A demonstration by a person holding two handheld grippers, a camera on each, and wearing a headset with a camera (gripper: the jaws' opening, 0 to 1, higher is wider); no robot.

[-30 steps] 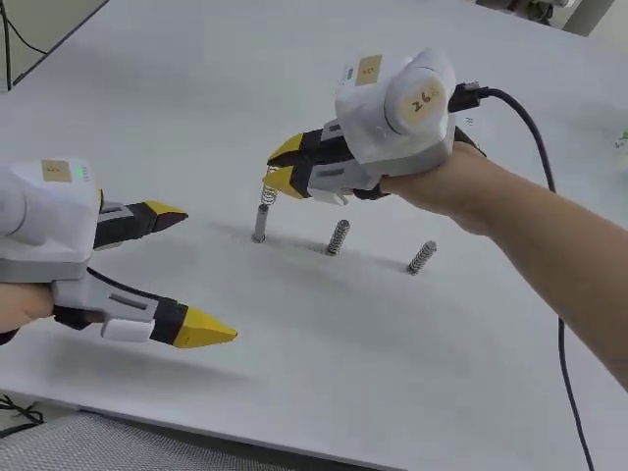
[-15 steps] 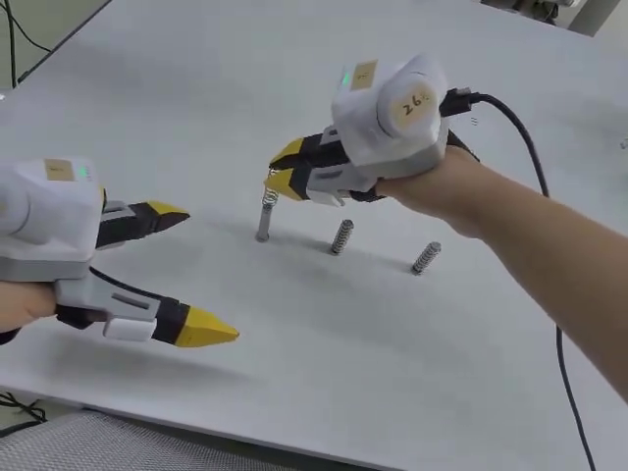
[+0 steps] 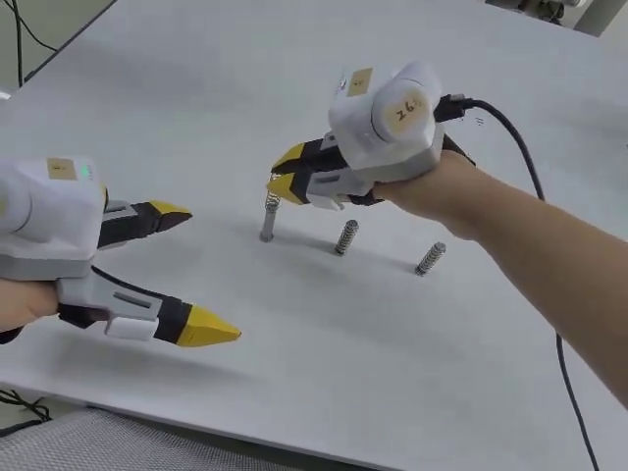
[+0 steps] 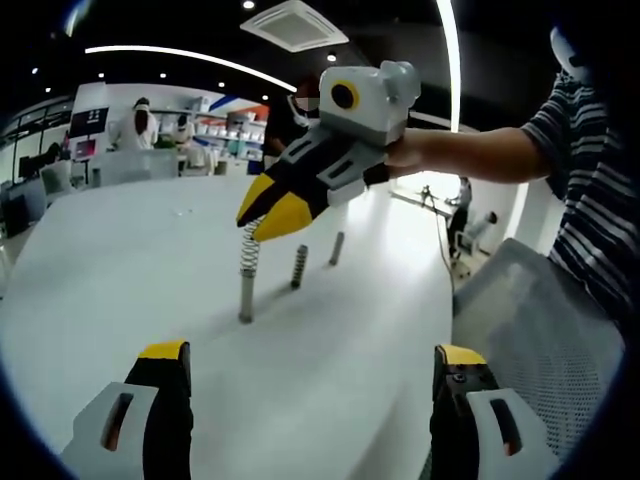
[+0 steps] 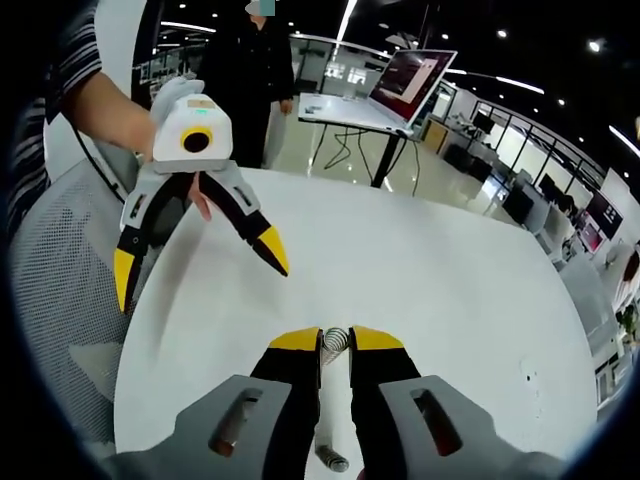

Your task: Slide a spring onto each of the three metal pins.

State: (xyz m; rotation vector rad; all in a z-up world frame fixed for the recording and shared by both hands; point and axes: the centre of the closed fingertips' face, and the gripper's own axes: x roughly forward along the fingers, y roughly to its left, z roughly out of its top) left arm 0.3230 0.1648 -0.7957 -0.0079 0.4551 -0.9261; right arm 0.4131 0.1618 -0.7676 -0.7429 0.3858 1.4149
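Jaws on one spring (image 3: 272, 202) (of three)

**Fig. Materials and finish.** Bench top (image 3: 392, 373): white, matt, smooth. Left gripper (image 3: 206, 273) & right gripper (image 3: 283, 177): white plastic housing w/ slight sheen, grey plastic arms, black jaws w/ yellow tips, matt. Spring (image 3: 272, 202): bare wire coil, bright metal; likewise other two springs (image 3: 345, 236) (image 3: 430, 258). Pin (image 3: 266, 230): grey metal, duller. Cable (image 3: 488, 104): black, smooth. Chair (image 4: 530, 320): grey mesh. Sleeve (image 4: 585, 150): striped cloth.
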